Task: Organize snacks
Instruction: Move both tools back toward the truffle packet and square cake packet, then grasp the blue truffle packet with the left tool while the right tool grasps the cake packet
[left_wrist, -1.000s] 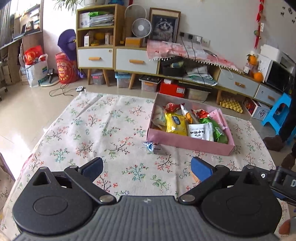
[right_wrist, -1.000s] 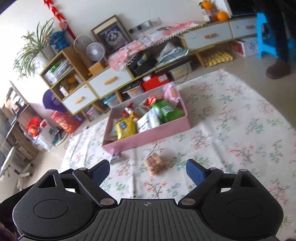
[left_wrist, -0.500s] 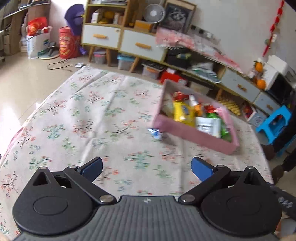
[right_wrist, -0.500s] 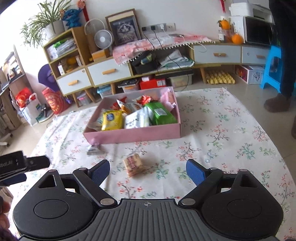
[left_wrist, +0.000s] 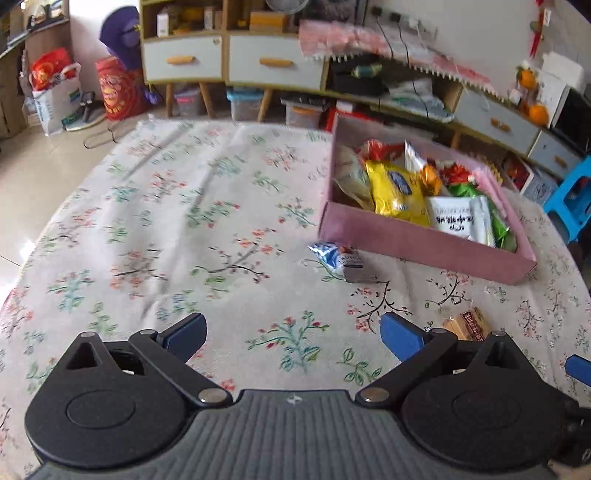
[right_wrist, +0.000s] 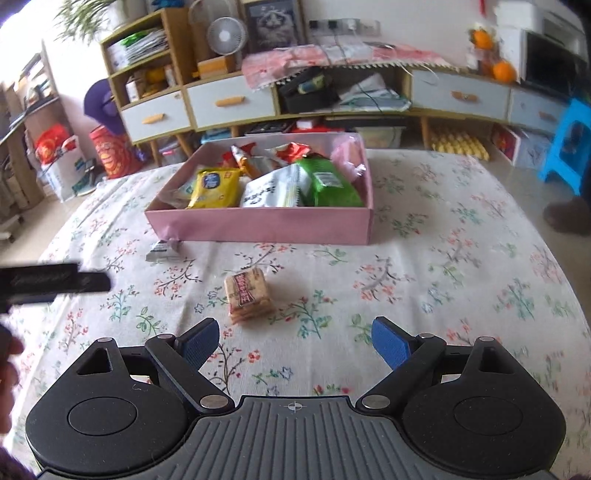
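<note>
A pink box (left_wrist: 424, 245) (right_wrist: 258, 225) holds several snack packets on a floral cloth. A small blue-and-white packet (left_wrist: 341, 260) (right_wrist: 161, 251) lies just outside the box's near left corner. A tan cracker pack (right_wrist: 248, 295) (left_wrist: 467, 323) lies on the cloth nearer me. My left gripper (left_wrist: 291, 332) is open and empty, above the cloth short of the blue packet. My right gripper (right_wrist: 293, 338) is open and empty, just short of the cracker pack.
A low cabinet with drawers (right_wrist: 229, 103) and shelves runs along the far wall. A blue stool (right_wrist: 565, 144) and a person's foot (right_wrist: 569, 218) are at the right. The left gripper's body shows at the left edge of the right wrist view (right_wrist: 51, 282).
Both grippers have moved forward and lower toward the cloth. The blue packet and the cracker pack look larger and closer. Both stay open.
</note>
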